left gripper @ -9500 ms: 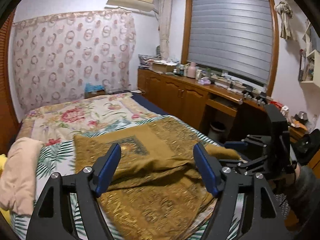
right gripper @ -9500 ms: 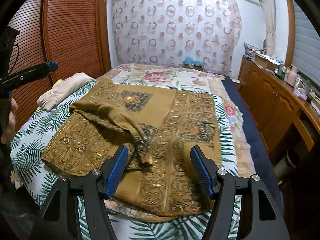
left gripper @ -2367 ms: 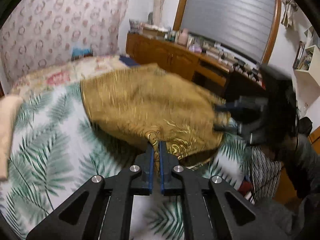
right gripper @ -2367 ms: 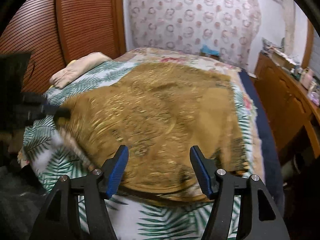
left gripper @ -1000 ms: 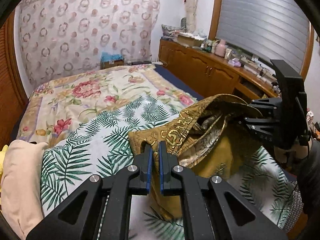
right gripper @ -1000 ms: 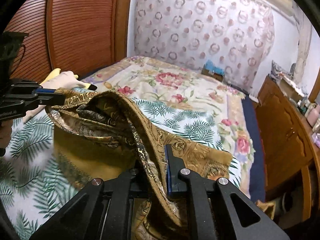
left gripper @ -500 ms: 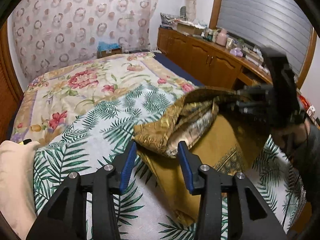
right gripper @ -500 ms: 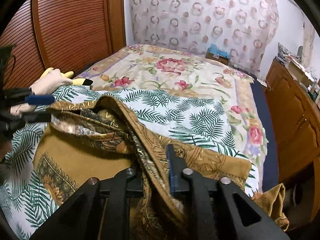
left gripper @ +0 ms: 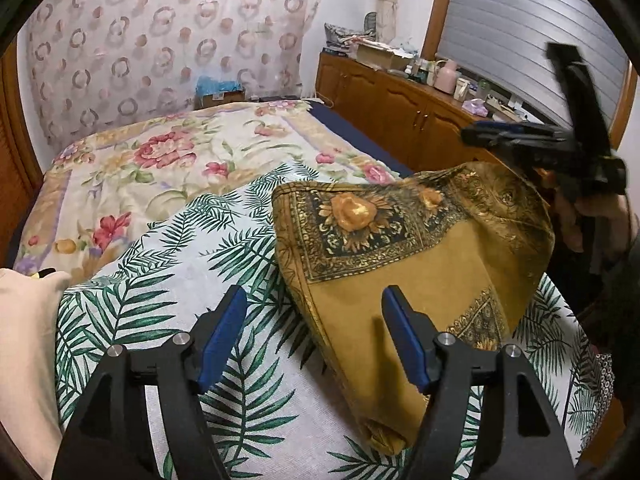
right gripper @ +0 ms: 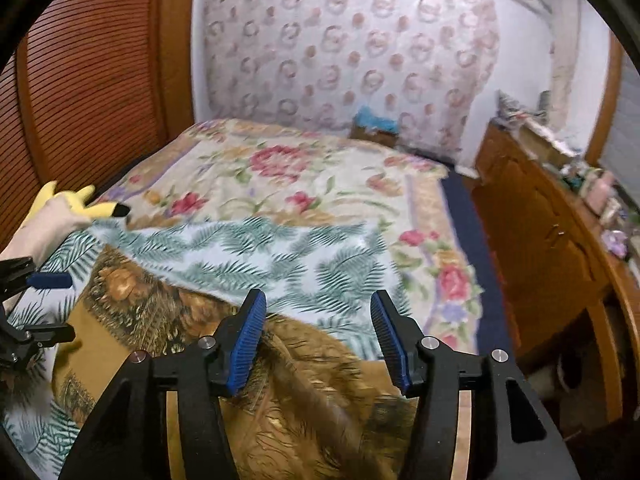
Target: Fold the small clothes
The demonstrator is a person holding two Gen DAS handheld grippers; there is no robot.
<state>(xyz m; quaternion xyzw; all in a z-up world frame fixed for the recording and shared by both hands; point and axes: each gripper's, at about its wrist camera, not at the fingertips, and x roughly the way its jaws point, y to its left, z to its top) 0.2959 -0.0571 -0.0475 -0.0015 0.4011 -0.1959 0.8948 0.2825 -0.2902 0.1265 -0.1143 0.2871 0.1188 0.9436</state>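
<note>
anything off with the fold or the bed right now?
The gold patterned cloth lies skewed: a tapering wedge on the palm-print sheet, edges not squared, its right side bulging toward the bed edge. Both the left gripper and the right gripper are open, holding nothing. No spill or damage is visible.

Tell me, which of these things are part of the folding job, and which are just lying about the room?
Part of the job:
- gold patterned cloth, lying folded over on the bed
- left gripper, open
- right gripper, open

Just lying about:
- palm-leaf bedsheet
- floral quilt
- yellow plush toy
- pink jug on the wooden cabinet
</note>
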